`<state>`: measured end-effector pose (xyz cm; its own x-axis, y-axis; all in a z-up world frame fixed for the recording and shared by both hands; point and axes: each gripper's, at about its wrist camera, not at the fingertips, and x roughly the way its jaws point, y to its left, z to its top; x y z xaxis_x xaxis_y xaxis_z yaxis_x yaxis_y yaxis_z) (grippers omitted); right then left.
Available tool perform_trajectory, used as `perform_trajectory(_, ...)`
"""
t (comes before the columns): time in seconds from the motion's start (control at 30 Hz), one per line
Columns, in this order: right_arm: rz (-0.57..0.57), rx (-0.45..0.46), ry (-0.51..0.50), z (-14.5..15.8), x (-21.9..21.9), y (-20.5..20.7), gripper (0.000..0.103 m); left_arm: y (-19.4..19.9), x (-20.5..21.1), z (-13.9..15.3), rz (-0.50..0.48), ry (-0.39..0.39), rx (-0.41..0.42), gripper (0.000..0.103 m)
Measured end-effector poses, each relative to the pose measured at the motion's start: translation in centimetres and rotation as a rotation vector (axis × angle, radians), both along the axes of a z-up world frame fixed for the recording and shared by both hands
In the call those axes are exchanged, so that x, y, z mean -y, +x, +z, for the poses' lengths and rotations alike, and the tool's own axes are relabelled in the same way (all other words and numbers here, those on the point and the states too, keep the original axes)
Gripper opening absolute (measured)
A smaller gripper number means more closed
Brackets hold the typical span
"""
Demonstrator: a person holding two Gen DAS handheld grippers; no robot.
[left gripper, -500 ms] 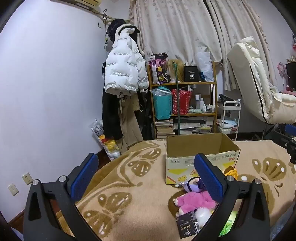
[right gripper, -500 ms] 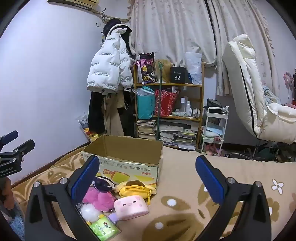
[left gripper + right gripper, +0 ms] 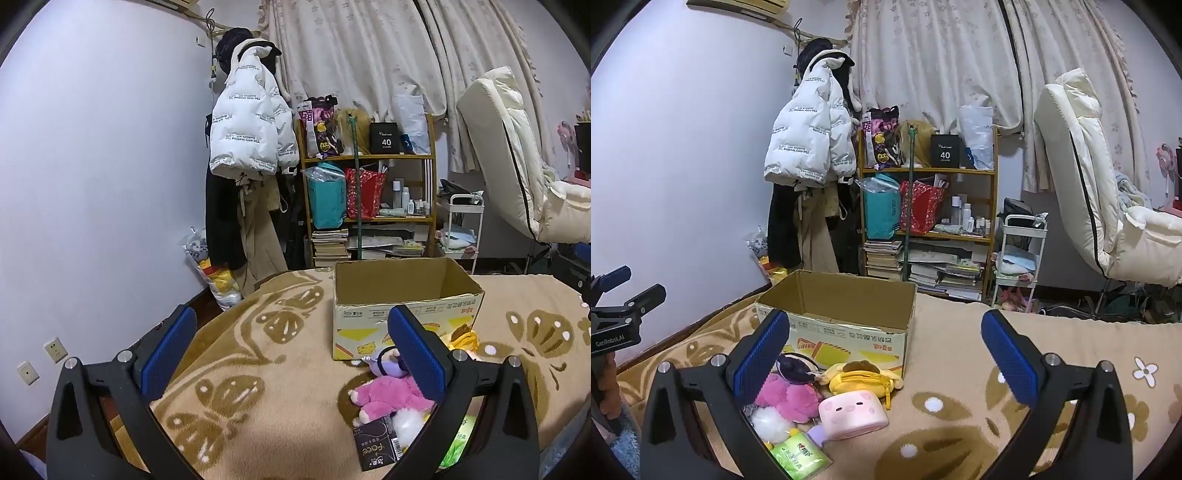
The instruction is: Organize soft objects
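Nothing has shifted since before. Both my claws, left gripper [image 3: 291, 354] and right gripper [image 3: 884, 356], gape fully, empty. Beyond: pink plush [image 3: 788, 397], yellow plush [image 3: 860, 376], pink pouch [image 3: 853, 413] on blanket [image 3: 960, 424], touching cardboard box [image 3: 849, 332] front.

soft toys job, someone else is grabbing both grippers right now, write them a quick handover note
Left gripper: open, nothing between its blue pads, aimed at the blanket left of the toy pile.
Right gripper: open and empty, hovering over the brown patterned blanket.
Open cardboard box: on the blanket; no toys visible inside, though its floor is hidden.
Lying in front of the box: fluffy pink plush, yellow plush pouch, pink pig-face pouch, purple doll, white pompom, green tissue pack, black tissue pack.
Done: nothing visibly moved.
Left: probably every soft piece goes into the box.
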<state>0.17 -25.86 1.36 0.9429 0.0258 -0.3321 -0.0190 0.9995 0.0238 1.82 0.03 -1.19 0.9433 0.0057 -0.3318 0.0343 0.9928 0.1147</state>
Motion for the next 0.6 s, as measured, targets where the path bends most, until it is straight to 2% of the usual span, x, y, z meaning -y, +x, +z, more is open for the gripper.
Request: perform_trajectory(0.6, -0.014, 0.004, -0.006, -0.1, 0.0, -0.7, 0.103, -0.7, -0.1, 0.3, 0.000, -0.010, 0.015, 0.102)
